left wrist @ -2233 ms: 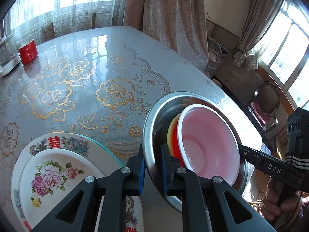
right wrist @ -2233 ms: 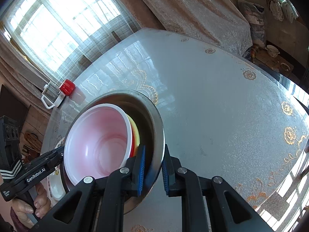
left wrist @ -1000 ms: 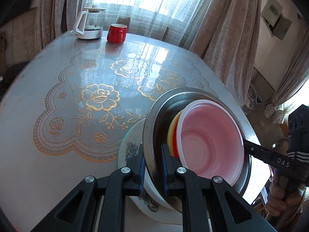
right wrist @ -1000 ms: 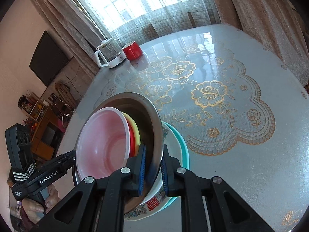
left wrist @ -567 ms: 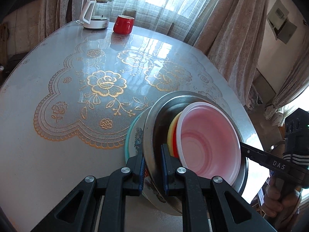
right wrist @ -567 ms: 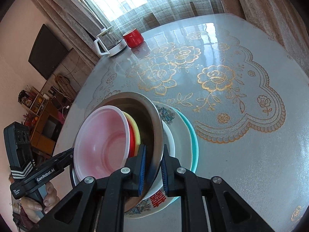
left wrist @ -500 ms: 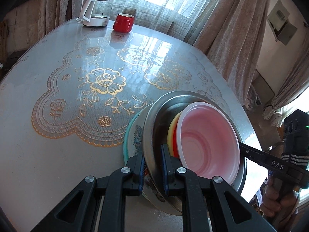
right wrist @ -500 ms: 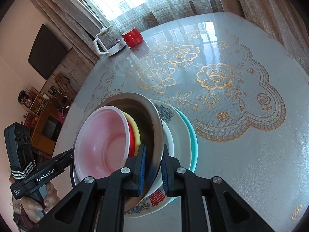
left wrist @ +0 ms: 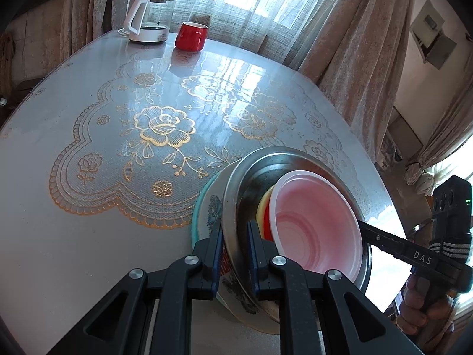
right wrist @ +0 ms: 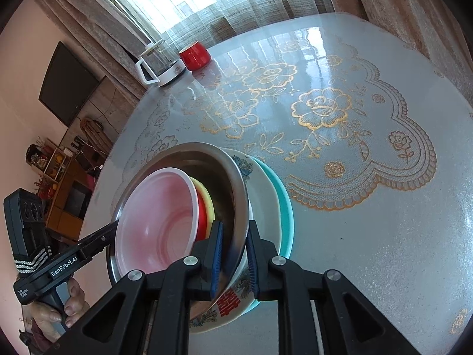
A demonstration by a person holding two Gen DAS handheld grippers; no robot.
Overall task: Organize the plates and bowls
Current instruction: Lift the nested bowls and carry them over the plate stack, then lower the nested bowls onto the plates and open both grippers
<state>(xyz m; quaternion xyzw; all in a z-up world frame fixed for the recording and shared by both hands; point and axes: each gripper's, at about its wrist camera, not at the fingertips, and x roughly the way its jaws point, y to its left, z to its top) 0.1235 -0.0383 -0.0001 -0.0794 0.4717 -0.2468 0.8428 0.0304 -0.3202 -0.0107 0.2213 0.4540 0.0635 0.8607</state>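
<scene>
The round stainless steel bowl (left wrist: 251,183) sits lower right of centre in the left wrist view, tilted, with a translucent pink plastic bowl (left wrist: 316,222) nested in it over a red bowl (left wrist: 267,222) and a yellow bowl (left wrist: 261,207), of which only rim slivers show. The left gripper (left wrist: 235,245) is clamped on the steel rim, one finger on each side; the right gripper (right wrist: 233,245) is clamped on the opposite rim in the same way. Under the steel bowl lies a white floral ceramic plate (right wrist: 263,195) on a teal plate (right wrist: 285,207), both mostly hidden; whether the bowl touches them cannot be told. The right wrist view alone shows a red character on the white plate's lower edge. Far up the glossy gold-flowered tabletop (left wrist: 88,207) stand a red mug (left wrist: 190,37) and a white-based glass kettle (left wrist: 149,19), its top cut off in the left view
</scene>
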